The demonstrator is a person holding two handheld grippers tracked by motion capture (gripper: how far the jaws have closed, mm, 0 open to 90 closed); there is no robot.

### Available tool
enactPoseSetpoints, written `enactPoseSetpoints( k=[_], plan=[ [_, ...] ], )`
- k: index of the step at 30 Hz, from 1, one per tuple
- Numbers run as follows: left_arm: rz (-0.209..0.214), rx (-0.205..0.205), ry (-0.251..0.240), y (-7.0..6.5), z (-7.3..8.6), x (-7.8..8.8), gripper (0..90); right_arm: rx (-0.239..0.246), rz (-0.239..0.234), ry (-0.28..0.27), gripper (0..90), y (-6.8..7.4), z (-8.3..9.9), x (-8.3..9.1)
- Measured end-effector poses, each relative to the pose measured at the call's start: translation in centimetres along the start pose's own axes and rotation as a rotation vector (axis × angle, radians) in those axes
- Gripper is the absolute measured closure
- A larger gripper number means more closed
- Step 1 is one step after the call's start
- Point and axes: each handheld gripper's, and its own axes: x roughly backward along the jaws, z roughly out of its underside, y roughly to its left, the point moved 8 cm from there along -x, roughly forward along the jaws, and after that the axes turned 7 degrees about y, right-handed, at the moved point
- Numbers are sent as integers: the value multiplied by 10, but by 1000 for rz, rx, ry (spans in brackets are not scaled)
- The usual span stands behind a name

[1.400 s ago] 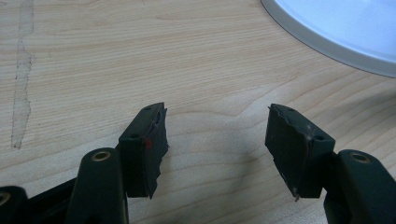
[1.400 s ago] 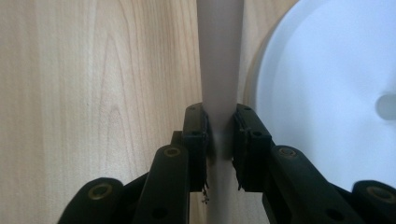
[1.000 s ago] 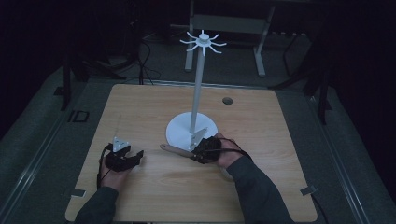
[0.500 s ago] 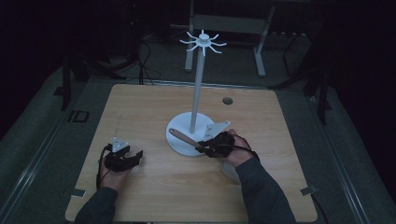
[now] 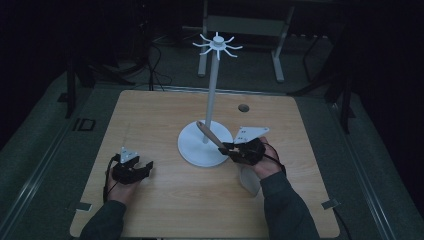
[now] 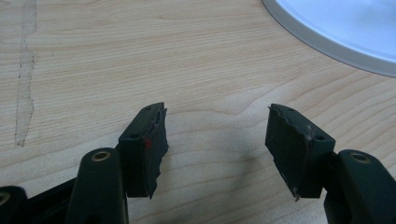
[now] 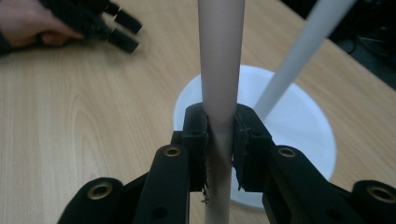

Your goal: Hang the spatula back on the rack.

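Wooden utensil handle (image 7: 219, 88), clamped in right gripper (image 5: 235, 149), has swung up off the table over the white stand's base (image 5: 192, 150), likely heading for the hooks; left gripper (image 6: 215, 140) rests wide-jawed, empty, beside that base.

Matt wood-grain table (image 5: 165, 110), glossy white stand (image 5: 202, 147)
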Motion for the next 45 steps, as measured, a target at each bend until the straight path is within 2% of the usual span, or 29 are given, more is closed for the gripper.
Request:
enactPoseSetpoints(
  k=[13, 24, 30, 45],
  plan=[
    [0, -7, 3, -1, 0, 0, 386, -73, 129, -133, 765, -11, -3, 22],
    [-1, -10, 3, -2, 0, -1, 386, -111, 182, -228, 766, -17, -11, 40],
    [-1, -11, 1, -1, -1, 0, 385, -117, 215, -256, 766, -20, -16, 45],
    [-3, -5, -12, -1, -2, 1, 386, -121, 240, -293, 766, -22, -27, 52]
  ],
)
